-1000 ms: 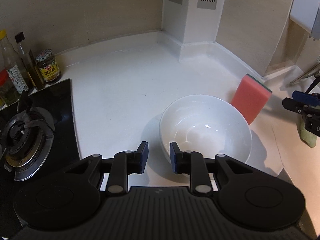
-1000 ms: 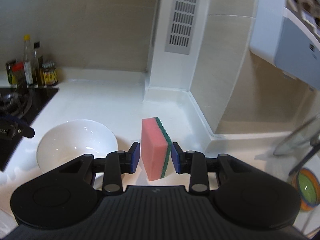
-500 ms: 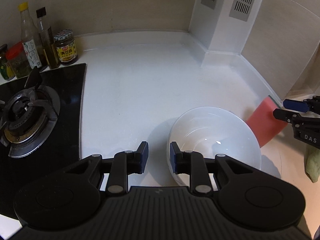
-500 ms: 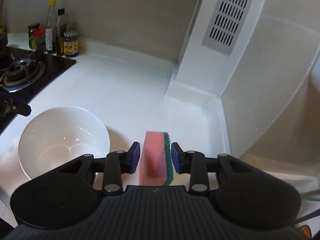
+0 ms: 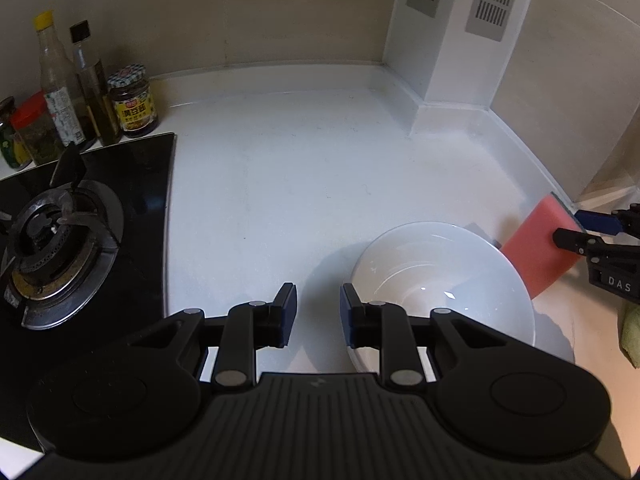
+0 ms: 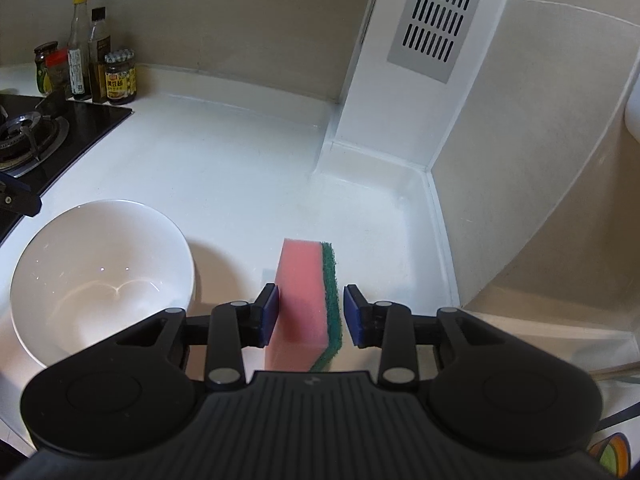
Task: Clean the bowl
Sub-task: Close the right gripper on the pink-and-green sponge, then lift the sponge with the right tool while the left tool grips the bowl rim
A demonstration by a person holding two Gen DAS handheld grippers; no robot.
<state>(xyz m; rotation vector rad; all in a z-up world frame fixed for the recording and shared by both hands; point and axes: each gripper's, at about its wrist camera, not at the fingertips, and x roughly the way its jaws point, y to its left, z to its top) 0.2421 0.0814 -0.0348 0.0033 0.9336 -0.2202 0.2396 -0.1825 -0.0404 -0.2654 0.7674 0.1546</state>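
Right gripper (image 6: 310, 314) lowered astride sponge (image 6: 304, 304), jaws open, not yet clamped. Left gripper (image 5: 318, 314) open, empty, shifted beside bowl (image 5: 440, 280).

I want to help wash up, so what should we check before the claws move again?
1. Sponge sits between the right claw pads: ok.
2. Right claw squeezing the sponge firmly: not ok, a thin gap seems to show on the green side.
3. Left claw steadying the bowl: not ok, it is open and the rim lies beside its right finger, not between the two.
4. Bowl upright on the counter: ok.
5. Path from sponge to bowl free of clutter: ok, only bare counter lies between.
6. Dirt inside the bowl: cannot tell, only shiny glints show.
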